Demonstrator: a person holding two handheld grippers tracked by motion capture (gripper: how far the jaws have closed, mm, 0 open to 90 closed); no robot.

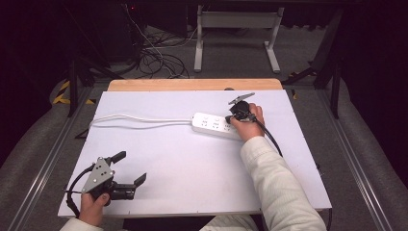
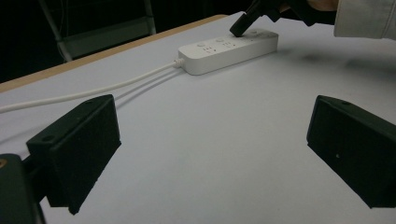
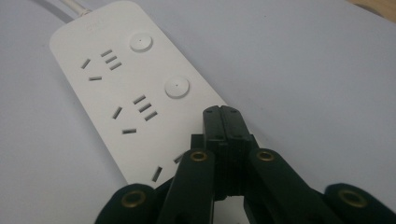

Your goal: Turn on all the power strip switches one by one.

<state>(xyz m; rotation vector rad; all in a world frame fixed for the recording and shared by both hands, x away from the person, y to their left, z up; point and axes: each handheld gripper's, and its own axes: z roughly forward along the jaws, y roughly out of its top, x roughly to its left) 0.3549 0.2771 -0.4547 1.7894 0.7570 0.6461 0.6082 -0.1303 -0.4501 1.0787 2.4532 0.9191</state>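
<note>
Power strip (image 1: 217,126): long axis ran left–right. Right gripper (image 3: 223,113), jaws closed and empty, tip apparently pressing its near-end button. Left gripper (image 1: 130,167) lay open, well apart.

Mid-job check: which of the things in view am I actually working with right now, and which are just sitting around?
In the job:
power strip, white, lying flat on the table
its white cord
right gripper, jaws shut, tip down on the strip's top by a round button

Just around:
left gripper, open, apart from the strip
white table
floor cables
</note>
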